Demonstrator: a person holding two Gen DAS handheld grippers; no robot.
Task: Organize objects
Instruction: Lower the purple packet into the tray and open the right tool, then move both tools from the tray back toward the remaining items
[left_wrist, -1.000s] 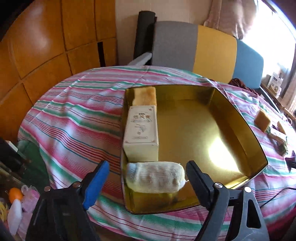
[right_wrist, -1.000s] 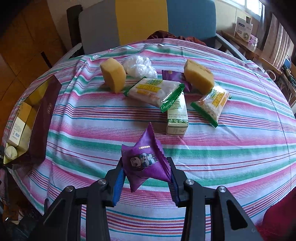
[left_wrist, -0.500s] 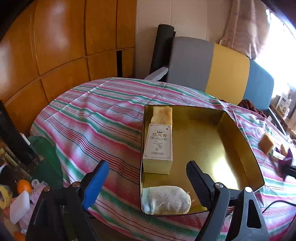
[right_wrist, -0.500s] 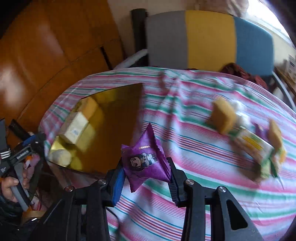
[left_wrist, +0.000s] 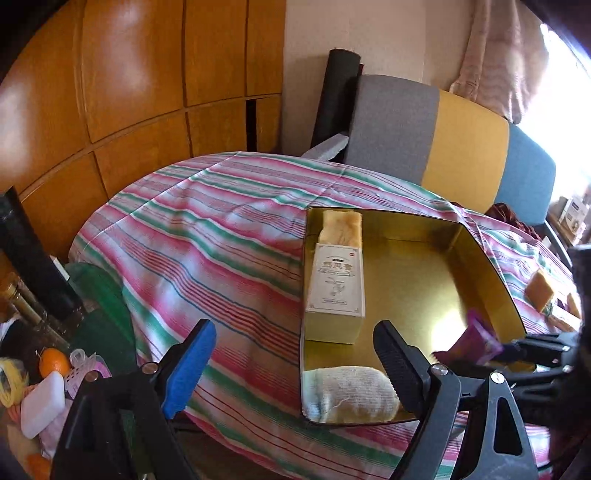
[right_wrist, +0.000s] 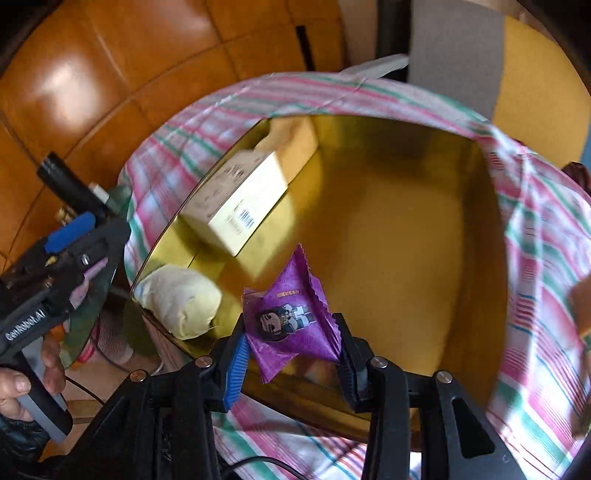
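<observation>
The purple snack packet (right_wrist: 291, 321), pinched in the right gripper (right_wrist: 290, 354), is now hanging over the gold tin's (right_wrist: 487, 206) near edge after crossing from the table's right side, so dropping it in is looking imminent. The left gripper (left_wrist: 295, 365) is hovering spread and empty, having backed away from the white sock roll (left_wrist: 351, 387).
</observation>
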